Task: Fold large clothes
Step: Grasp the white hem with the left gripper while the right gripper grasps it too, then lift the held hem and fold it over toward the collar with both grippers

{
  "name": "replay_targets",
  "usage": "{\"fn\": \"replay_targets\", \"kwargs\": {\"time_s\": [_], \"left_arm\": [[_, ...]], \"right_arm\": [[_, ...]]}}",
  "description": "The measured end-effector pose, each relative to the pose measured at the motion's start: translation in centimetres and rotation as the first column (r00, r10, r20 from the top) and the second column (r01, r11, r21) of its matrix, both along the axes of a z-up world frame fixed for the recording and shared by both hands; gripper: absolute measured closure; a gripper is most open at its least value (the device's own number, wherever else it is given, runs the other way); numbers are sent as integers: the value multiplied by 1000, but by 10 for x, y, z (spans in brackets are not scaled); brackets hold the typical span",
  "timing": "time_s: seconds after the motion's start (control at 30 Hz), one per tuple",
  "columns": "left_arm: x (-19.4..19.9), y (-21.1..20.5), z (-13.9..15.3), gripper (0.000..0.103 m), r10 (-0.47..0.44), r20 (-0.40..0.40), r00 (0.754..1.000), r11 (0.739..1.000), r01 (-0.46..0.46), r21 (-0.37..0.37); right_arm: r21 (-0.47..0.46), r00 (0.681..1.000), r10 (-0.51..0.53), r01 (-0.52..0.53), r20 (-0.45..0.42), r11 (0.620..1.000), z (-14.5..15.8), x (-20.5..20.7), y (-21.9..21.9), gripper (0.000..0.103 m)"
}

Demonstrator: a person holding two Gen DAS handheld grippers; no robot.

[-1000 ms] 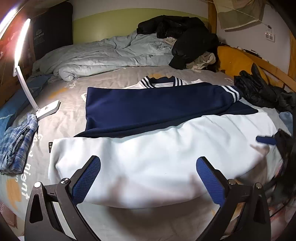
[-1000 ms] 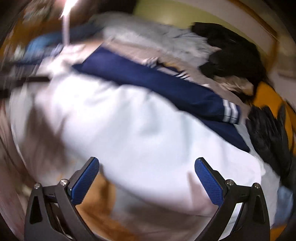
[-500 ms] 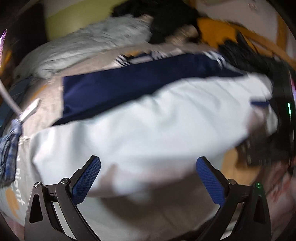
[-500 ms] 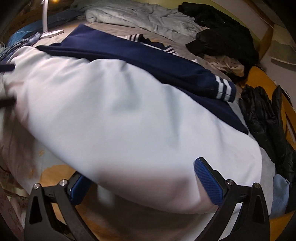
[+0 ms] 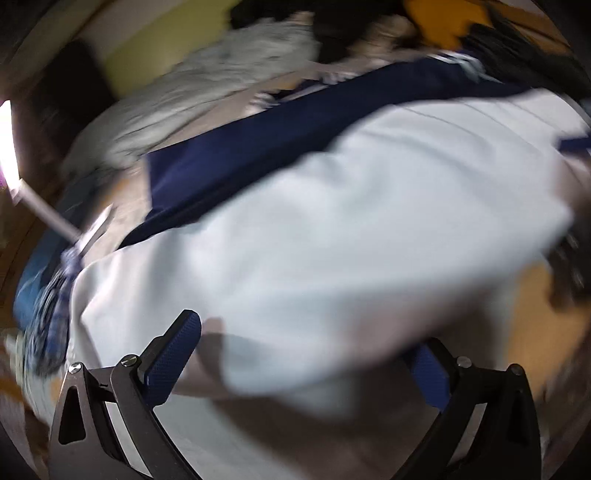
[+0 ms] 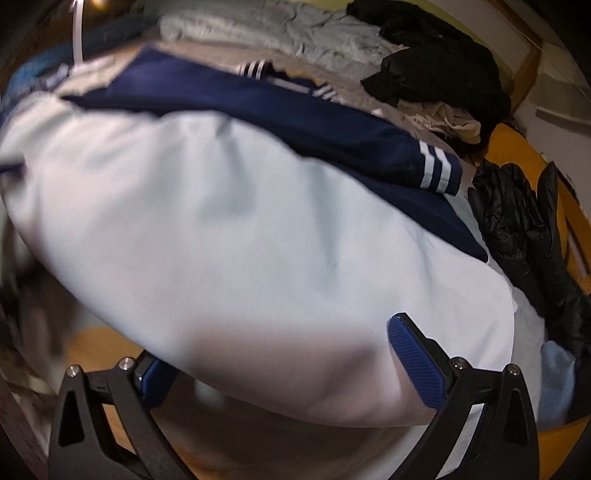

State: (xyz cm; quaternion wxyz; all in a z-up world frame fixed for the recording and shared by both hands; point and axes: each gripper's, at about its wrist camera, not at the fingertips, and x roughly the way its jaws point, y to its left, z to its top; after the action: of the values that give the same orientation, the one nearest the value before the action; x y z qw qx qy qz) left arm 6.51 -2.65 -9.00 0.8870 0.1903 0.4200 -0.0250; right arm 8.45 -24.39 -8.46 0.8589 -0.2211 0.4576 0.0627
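Your left gripper (image 5: 299,354) and right gripper (image 6: 291,363) both stand spread wide, straddling the near hem of the large white-and-navy fabric jacket (image 6: 240,229) lying flat on the bed (nothing pinched yet). Seat one finger fully under the hem before you close, both sides level.

1. A bedroom in a home — clothes lie spread over a bed (image 6: 110,354).
2. A rumpled grey duvet (image 6: 295,33) sits at the far side, a black jacket (image 6: 436,62) heaped on it.
3. A lamp (image 5: 9,144) glows at the left — a wooden bed frame (image 6: 524,70) at the right.
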Motion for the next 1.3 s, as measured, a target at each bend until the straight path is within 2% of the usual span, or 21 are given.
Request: {"fn": "replay_targets", "kwargs": {"time_s": [0.1,0.13,0.2,0.23,0.27,0.3,0.4,0.43,0.47,0.5,0.53,0.57,0.63,0.73,0.87,0.97,1.03,1.1,1.2,1.3], "left_arm": [[12,19,3,1,106,31,994,994,-105,-20],[14,25,7,9,131,52,990,991,-130,-21],[16,36,15,13,192,108,976,981,-192,-11],[18,45,20,18,221,114,968,975,-218,-40],[20,55,24,27,256,110,960,966,-248,-74],[23,62,27,29,278,103,955,958,-268,-104],[23,80,39,42,330,106,938,932,-306,-197],[21,82,44,47,333,117,936,928,-302,-219],[18,81,48,53,330,135,934,927,-294,-235],[15,79,51,56,327,154,932,926,-285,-247],[13,77,54,65,318,175,932,930,-270,-251],[9,73,58,69,298,207,932,936,-244,-252],[1,65,68,85,255,266,930,948,-186,-259],[-5,64,82,88,228,322,919,955,-146,-259],[-8,77,93,89,250,304,919,939,-153,-308],[-18,79,101,90,245,326,913,946,-151,-286],[-29,82,104,90,247,296,923,942,-156,-299],[-38,86,103,90,241,251,938,938,-160,-306],[-43,78,99,90,187,200,962,965,-142,-220],[-24,70,100,89,129,132,983,983,-109,-150]], "right_arm": [[-6,1000,-4,4,8,1000,1,-2,-2,0],[-23,1000,-14,15,23,1000,2,-2,-3,0],[-106,993,-58,69,104,992,5,-2,-9,0],[-119,989,-76,91,128,989,7,0,-13,0],[-98,986,-93,107,139,989,10,2,-21,0],[-44,985,-105,112,138,993,16,3,-29,4],[42,970,-153,148,188,988,36,3,-47,23],[62,963,-168,159,211,985,42,1,-52,35],[79,956,-183,169,230,982,48,1,-55,41],[115,949,-199,175,247,978,54,0,-59,51],[166,942,-214,174,259,971,60,-1,-65,65],[205,939,-220,168,266,964,64,-3,-66,66],[268,926,-230,150,300,952,74,-9,-68,76],[268,907,-221,127,359,955,81,-15,-63,79],[309,894,-179,48,411,950,96,-29,-60,80],[267,877,-131,3,462,964,106,-44,-52,81],[255,871,-121,-5,477,967,109,-58,-48,81],[276,883,-133,4,451,961,107,-70,-50,81],[305,906,-139,12,399,952,102,-79,-54,81],[263,921,-138,41,365,964,99,-65,-49,81]]}}
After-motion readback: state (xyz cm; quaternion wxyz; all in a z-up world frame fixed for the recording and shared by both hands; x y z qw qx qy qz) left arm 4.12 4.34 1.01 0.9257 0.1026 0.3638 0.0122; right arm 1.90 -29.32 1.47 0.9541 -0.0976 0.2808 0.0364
